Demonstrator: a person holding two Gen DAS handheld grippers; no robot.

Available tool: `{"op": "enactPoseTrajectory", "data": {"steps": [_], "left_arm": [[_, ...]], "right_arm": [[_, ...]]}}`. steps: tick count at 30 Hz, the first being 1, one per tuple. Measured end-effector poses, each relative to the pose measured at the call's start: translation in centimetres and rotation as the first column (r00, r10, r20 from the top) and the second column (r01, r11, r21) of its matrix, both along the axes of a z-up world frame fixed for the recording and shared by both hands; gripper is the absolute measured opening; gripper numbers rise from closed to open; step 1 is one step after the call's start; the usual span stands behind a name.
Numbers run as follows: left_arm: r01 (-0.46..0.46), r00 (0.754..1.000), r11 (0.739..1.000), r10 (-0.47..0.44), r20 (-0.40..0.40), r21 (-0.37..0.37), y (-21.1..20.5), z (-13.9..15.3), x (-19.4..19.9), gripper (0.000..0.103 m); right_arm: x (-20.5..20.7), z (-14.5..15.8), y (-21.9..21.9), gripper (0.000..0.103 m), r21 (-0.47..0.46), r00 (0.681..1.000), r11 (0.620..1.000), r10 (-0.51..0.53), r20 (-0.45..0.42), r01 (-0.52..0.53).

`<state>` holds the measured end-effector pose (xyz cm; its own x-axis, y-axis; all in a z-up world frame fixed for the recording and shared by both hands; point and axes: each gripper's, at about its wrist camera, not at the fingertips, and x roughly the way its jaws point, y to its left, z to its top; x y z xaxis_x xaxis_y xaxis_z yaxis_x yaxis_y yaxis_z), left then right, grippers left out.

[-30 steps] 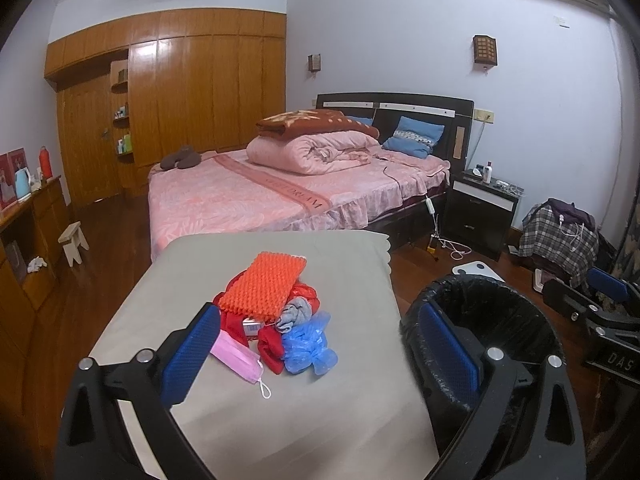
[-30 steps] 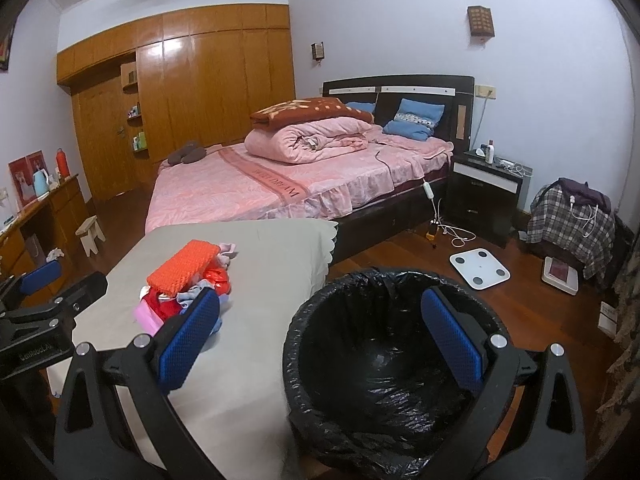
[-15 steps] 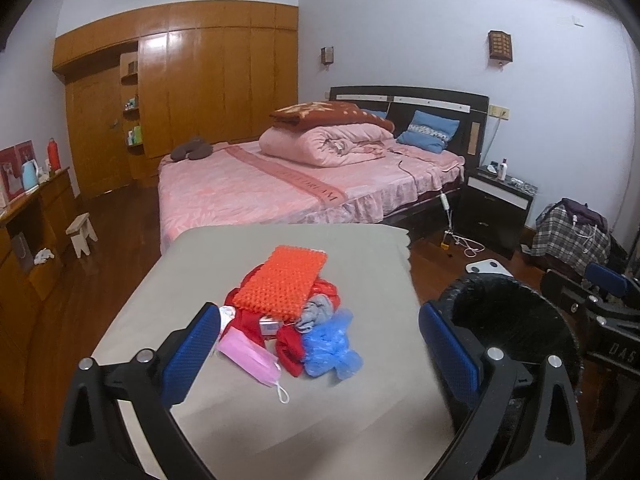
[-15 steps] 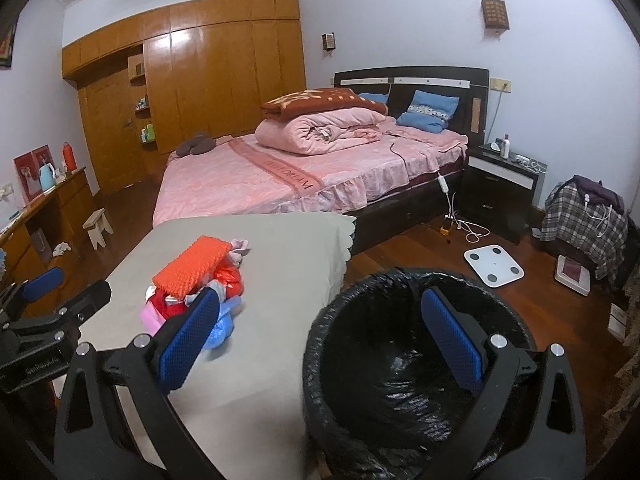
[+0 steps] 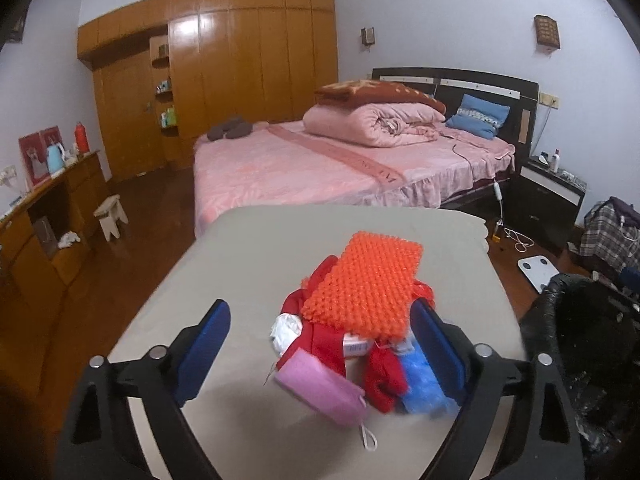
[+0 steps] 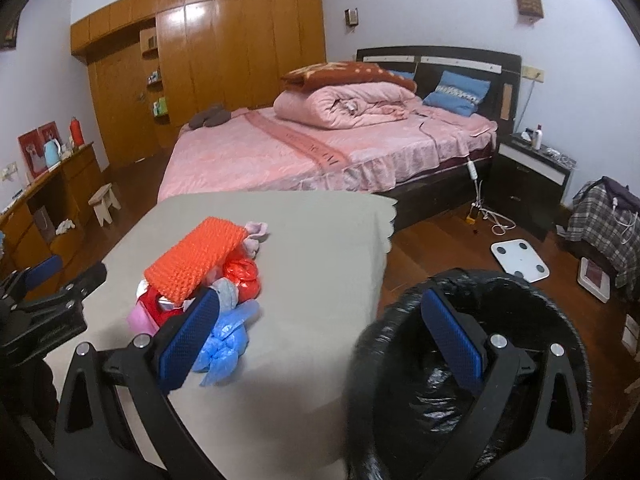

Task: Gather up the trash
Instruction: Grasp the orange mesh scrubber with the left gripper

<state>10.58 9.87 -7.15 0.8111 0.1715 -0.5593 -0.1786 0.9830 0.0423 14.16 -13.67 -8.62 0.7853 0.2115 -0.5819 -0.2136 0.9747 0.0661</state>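
Trash pile [image 5: 356, 332] on the surface [image 5: 260, 248] lies between the closing but still wide, empty jaws of the left gripper [image 5: 320, 352]; right gripper [image 6: 320, 336], spread and empty, hovers beside the bin [image 6: 520, 304]; next move: pinch one piece.

Trash pile [image 5: 352, 332]: the orange mesh pad [image 5: 362, 284] covers the red pieces beneath it; the print on the small box [image 5: 355, 346] is too small to read.
Blue plastic bag [image 5: 420, 384]: partly behind the left gripper's [image 5: 322, 354] right finger; its near edge is blurred.
Bin [image 6: 468, 376]: cut off by the lower picture edge; its bottom is dark.
Pink mask [image 6: 140, 316]: mostly hidden in the right wrist view.
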Motion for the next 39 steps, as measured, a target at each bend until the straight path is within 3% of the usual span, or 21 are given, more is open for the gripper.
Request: {"op": "enactPoseTrajectory", "data": {"steps": [13,16,21,22,24,26,30,33,39], "left_arm": [[0.051,0.994,0.999,-0.053,-0.101,-0.017,1.7,-5.6,7.9,0.089],[0.063,0.987,0.997,-0.068,-0.145,-0.041,1.8,-7.2,8.9,0.089],[0.072,0.986,0.993,-0.086,-0.146,-0.095,1.9,-8.4,9.2,0.089],[0.074,0.986,0.992,-0.088,-0.142,-0.106,2.0,-8.5,9.2,0.087],[0.106,0.984,0.982,-0.126,-0.128,-0.156,2.2,-8.5,9.0,0.066],[0.116,0.984,0.977,-0.137,-0.112,-0.179,2.4,-8.4,8.7,0.057],[0.127,0.986,0.971,-0.145,-0.078,-0.201,2.4,-7.9,8.5,0.02],[0.124,0.989,0.969,-0.139,-0.058,-0.213,2.8,-7.7,8.3,0.014],[0.12,0.993,0.97,-0.121,0.009,-0.211,3.0,-5.8,7.1,0.012]], "right_arm": [[4.8,-2.1,2.1,0.098,-0.008,0.999,1.0,0.023,-0.038,-0.023],[5.2,-2.7,2.4,0.098,-0.006,0.998,1.0,0.03,-0.054,-0.031],[5.8,-3.3,3.0,0.093,-0.009,0.996,0.999,0.047,-0.077,-0.047],[5.8,-3.4,3.1,0.092,-0.005,0.995,0.998,0.055,-0.085,-0.056],[5.8,-3.6,3.6,0.082,0.003,0.993,0.997,0.076,-0.093,-0.076],[5.9,-3.7,4.0,0.079,0.005,0.991,0.996,0.09,-0.101,-0.09],[5.7,-3.5,4.6,0.073,0.006,0.989,0.994,0.109,-0.099,-0.109],[5.6,-3.2,4.8,0.071,0.009,0.989,0.993,0.116,-0.097,-0.116],[5.4,-2.6,4.9,0.071,0.013,0.99,0.993,0.116,-0.083,-0.116]]}}
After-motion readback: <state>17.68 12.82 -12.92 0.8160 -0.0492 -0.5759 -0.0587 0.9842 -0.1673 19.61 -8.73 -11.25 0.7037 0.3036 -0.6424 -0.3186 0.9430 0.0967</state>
